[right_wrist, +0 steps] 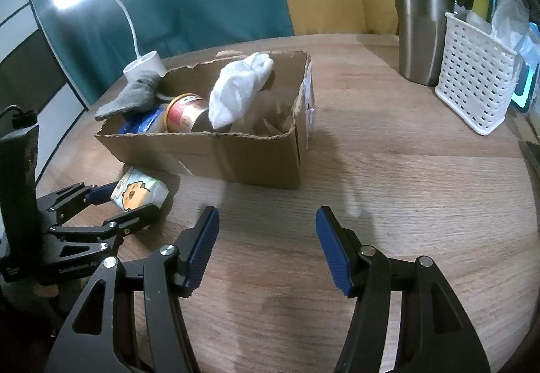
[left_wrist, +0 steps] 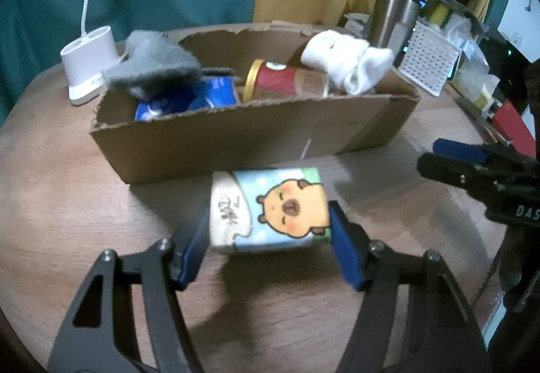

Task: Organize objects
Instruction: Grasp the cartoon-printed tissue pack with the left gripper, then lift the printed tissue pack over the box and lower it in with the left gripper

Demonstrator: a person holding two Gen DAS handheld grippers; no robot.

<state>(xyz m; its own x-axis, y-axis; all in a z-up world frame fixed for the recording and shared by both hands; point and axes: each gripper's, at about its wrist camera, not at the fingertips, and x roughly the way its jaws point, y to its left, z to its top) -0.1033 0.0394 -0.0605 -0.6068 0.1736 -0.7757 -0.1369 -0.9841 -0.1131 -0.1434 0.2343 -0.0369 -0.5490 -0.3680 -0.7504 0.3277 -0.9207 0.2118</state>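
My left gripper (left_wrist: 268,238) is shut on a small tissue pack (left_wrist: 270,209) printed with a cartoon capybara, just in front of the cardboard box (left_wrist: 243,140); the pack also shows in the right wrist view (right_wrist: 140,192). The box (right_wrist: 236,153) holds a grey sock (left_wrist: 152,69), a white sock (left_wrist: 347,64), a red jar with a gold lid (left_wrist: 273,81) and a blue packet (left_wrist: 189,99). My right gripper (right_wrist: 266,244) is open and empty over bare table to the right of the left gripper (right_wrist: 114,201).
A white lamp base (left_wrist: 89,64) stands left of the box. A steel tumbler (right_wrist: 422,25) and a white perforated basket (right_wrist: 472,82) with sponges stand at the back right. Teal and yellow curtains hang behind the round wooden table (right_wrist: 405,187).
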